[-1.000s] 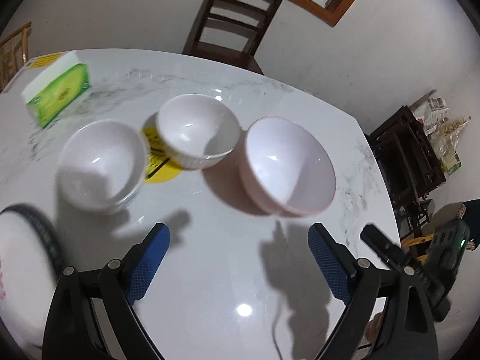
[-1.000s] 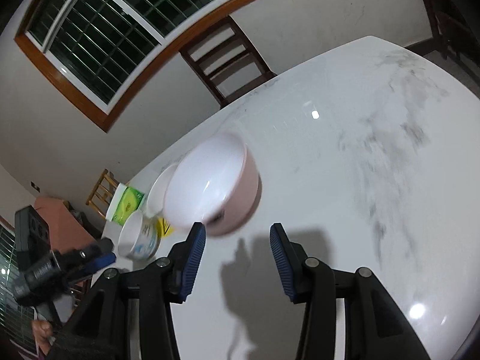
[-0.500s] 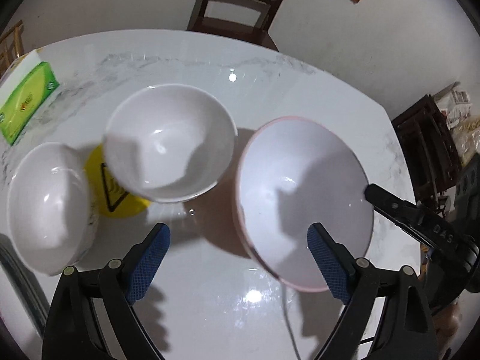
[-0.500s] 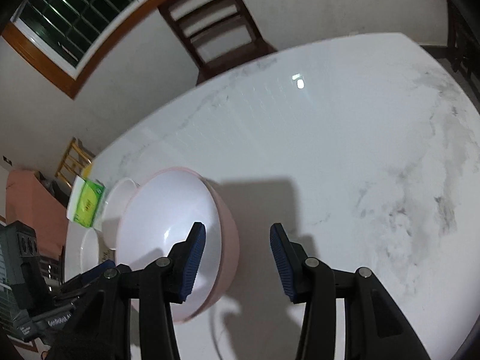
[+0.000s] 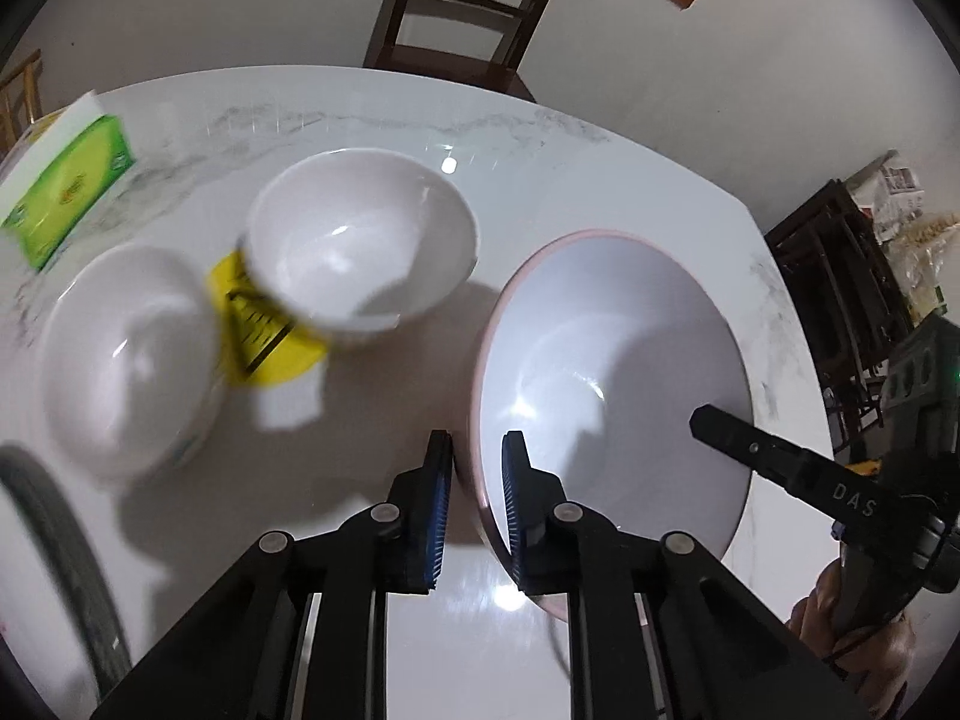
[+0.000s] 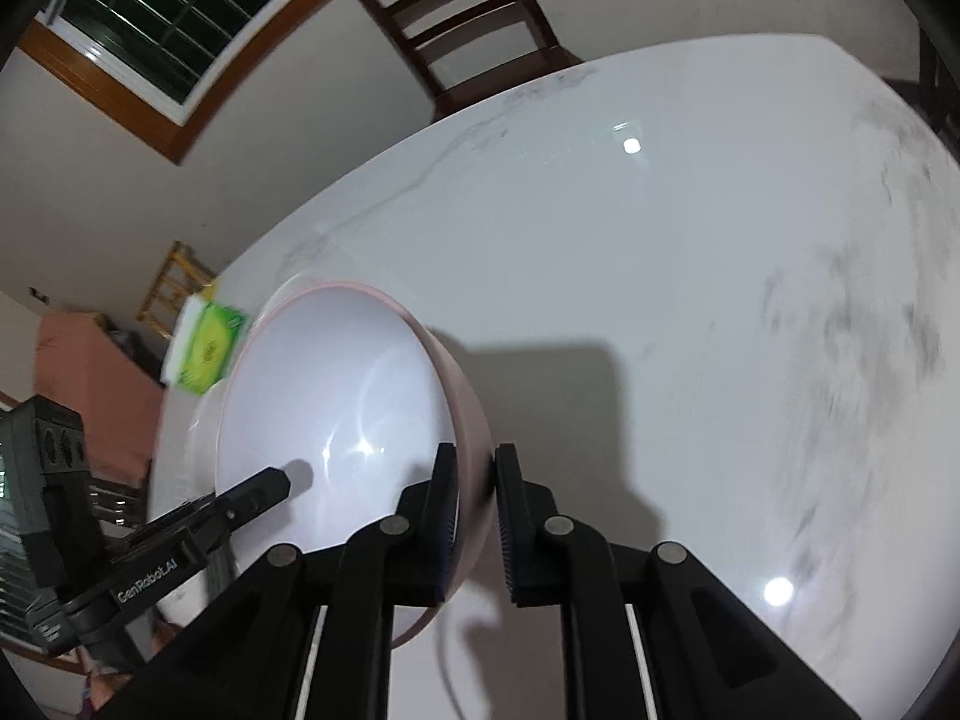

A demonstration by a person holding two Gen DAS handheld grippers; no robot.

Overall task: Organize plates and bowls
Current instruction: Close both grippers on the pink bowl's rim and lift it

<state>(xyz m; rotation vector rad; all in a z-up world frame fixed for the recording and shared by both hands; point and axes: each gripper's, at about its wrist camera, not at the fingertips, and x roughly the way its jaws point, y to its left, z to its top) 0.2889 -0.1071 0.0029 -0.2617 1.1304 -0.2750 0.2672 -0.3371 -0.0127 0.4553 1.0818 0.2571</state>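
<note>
Left wrist view
Left claw: your two blue-padded fingers are pinched on the near rim of the big bowl, one pad outside the wall, one inside.
Big bowl: pink outside, white inside, directly ahead of the claw and to its right, tipped toward you; whether its base touches the counter you cannot tell.
Middle bowl: white, ahead and to the left of the claw, blurred, sitting partly over a yellow sticker.
Far-left bowl: white, well left of the claw, close beside the yellow sticker.
Green box: far ahead-left, near the counter's edge.
Chair: dark wood, beyond the counter's far edge.
Right claw: one black finger reaches into the big bowl from the right; your hand grips its handle.

Right wrist view
Right claw: your fingers are clamped on the big bowl's near right rim, left pad inside, right pad against the pink outer wall.
Big bowl: ahead and to the left of the claw, hollow facing you.
Left claw: a black finger pokes in over the bowl's lower left.
Green box: beyond the bowl, far left.
Counter: white marble, spreading ahead and right of the claw.
Chair: at the far edge, below a window.
</note>
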